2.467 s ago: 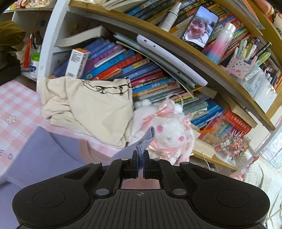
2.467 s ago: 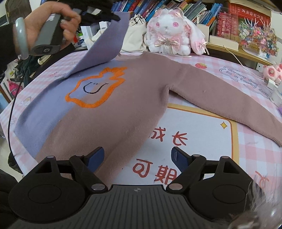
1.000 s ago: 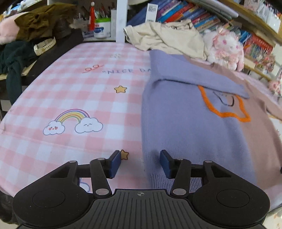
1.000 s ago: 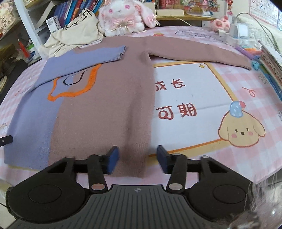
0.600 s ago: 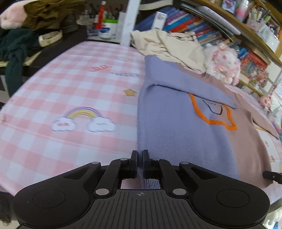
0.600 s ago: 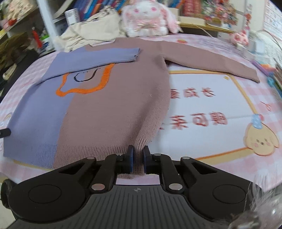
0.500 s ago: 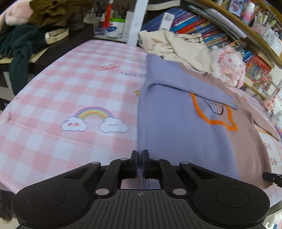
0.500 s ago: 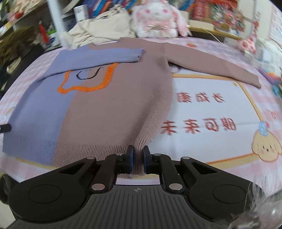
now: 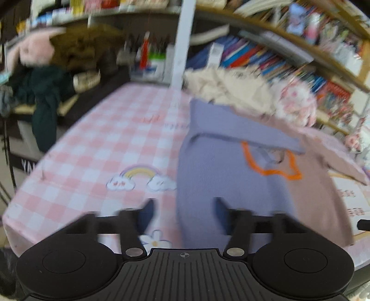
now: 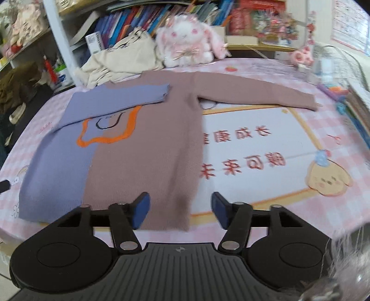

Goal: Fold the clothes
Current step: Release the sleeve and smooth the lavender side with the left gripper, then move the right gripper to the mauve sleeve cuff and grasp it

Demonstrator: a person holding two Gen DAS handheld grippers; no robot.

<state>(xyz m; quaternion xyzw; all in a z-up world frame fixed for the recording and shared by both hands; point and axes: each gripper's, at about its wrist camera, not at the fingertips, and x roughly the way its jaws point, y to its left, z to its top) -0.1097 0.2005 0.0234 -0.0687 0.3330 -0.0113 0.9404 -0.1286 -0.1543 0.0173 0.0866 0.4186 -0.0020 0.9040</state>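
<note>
Everything is laid out on a table covered with a pink-and-white checked cloth (image 10: 277, 76), printed with a rainbow-and-clouds doodle (image 9: 141, 178) toward the left side and a big white panel with red characters (image 10: 245, 148) plus a cartoon puppy (image 10: 328, 179) toward the right. Behind the far edge, packed bookshelves (image 10: 148, 20) are seen, with a white post (image 9: 181, 44) running up between them. A cream garment (image 10: 122, 62) is heaped at the far edge, and a white plush bunny with pink bows (image 10: 187, 41) is sat just right of it. Dark clothes (image 9: 44, 99) are piled off the table's left side, though the left wrist view is pretty blurred.

The sweater (image 10: 148, 150) is spread flat on the table, lavender on its left part and dusty mauve on the rest, with an orange-outlined patch (image 10: 108, 129) on the chest. Its long axis runs near to far: hem at the near edge, neckline pointed at the bookshelves. The lavender sleeve (image 10: 120, 101) is folded across the chest, while the mauve sleeve (image 10: 256, 92) is stretched straight out to the right.

The left gripper (image 9: 183, 210) is held over the sweater's near left corner, jaws opening, with the lavender edge seen between them but not pinched. The right gripper (image 10: 180, 208) is over the near right corner of the hem, jaws likewise opening, mauve fabric below the gap and not pressed.
</note>
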